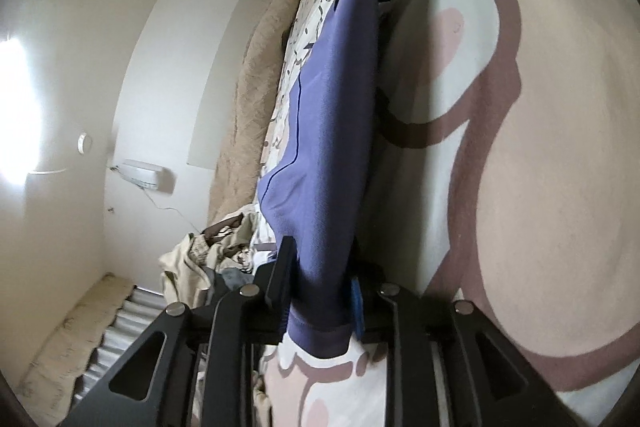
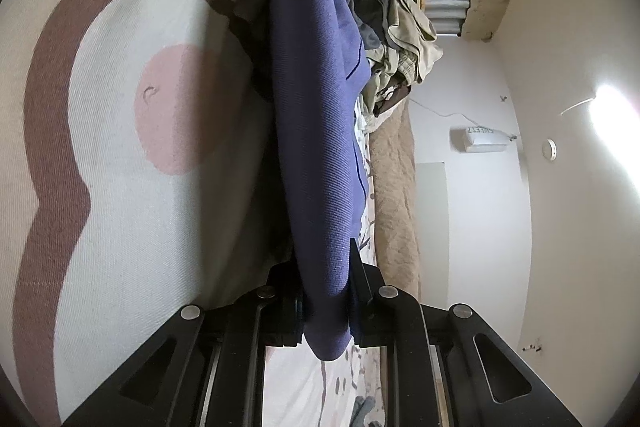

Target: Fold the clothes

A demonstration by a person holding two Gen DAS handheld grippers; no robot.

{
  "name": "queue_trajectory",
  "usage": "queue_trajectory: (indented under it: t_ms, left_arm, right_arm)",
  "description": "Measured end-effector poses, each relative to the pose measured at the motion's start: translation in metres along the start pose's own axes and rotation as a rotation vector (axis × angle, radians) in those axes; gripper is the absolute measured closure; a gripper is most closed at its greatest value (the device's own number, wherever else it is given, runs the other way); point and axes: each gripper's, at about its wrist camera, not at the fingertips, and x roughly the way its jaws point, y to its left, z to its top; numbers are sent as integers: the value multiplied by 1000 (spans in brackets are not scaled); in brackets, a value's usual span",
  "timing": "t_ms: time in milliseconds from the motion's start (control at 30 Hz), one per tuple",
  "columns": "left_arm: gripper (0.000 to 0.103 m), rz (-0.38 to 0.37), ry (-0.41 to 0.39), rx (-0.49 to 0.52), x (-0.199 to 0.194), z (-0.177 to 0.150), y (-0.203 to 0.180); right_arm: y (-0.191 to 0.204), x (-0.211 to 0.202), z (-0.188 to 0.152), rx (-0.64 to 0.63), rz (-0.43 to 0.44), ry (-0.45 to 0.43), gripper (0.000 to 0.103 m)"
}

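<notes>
We have the blue top (image 1: 332, 131) pinched tight in both our left gripper (image 1: 316, 301) and right gripper (image 2: 326, 301), stretched between them over the bed cover (image 1: 540, 107), so we should keep it pulled straight and lay it down flat.

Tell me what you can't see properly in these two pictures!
- What kind of garment the blue garment is: stretched edge-on between the left gripper and the right gripper in both wrist views.
- The sheet under it: hidden by the cloth and its shadow.
- The pile of clothes: crumpled together, single pieces can't be told apart.
- Wall unit lettering: too small.
- Person's hands: outside both views.
</notes>
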Motion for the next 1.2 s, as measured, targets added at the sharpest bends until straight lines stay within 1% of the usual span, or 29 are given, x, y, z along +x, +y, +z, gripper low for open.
queue_trajectory:
  t_ms: [67, 167, 233, 333, 667, 733, 800, 867, 1000, 1067, 1100, 1133, 1200]
  left_arm:
    - [76, 9, 5, 4, 0, -1, 1]
    - [76, 5, 36, 2, 6, -2, 4]
    - [76, 31, 47, 25, 7, -2, 2]
    - [75, 59, 42, 48, 9, -4, 1]
    - [76, 39, 64, 13, 15, -3, -11]
    - [82, 34, 69, 6, 16, -2, -14]
    - [85, 30, 73, -1, 18, -2, -16]
    - [87, 36, 69, -7, 18, -2, -17]
    - [89, 42, 52, -21, 14, 2, -3]
    - [89, 41, 45, -24, 13, 6, 8]
    - [89, 52, 31, -25, 10, 12, 16]
    - [89, 64, 17, -27, 7, 19, 25]
    - [89, 111, -23, -54, 6, 41, 45]
  right_arm:
    - [0, 0, -1, 5, -3, -3, 83]
    - [3, -4, -2, 8, -13, -10, 83]
    - [4, -4, -3, 11, -11, -13, 83]
    - [5, -5, -4, 17, -4, -14, 83]
    - [7, -7, -4, 16, 22, -19, 84]
    - [8, -8, -6, 20, 25, -22, 84]
    - [9, -9, -7, 22, 27, -29, 85]
    - [9, -10, -7, 19, 39, -28, 89]
    - [-2, -10, -5, -20, 89, -11, 91]
    - [-13, -12, -7, -49, 76, -16, 92]
    - [-20, -13, -10, -60, 63, -15, 92]
    - [-28, -14, -13, -68, 47, -11, 92]
    - [-48, -13, -23, -63, 24, 16, 92]
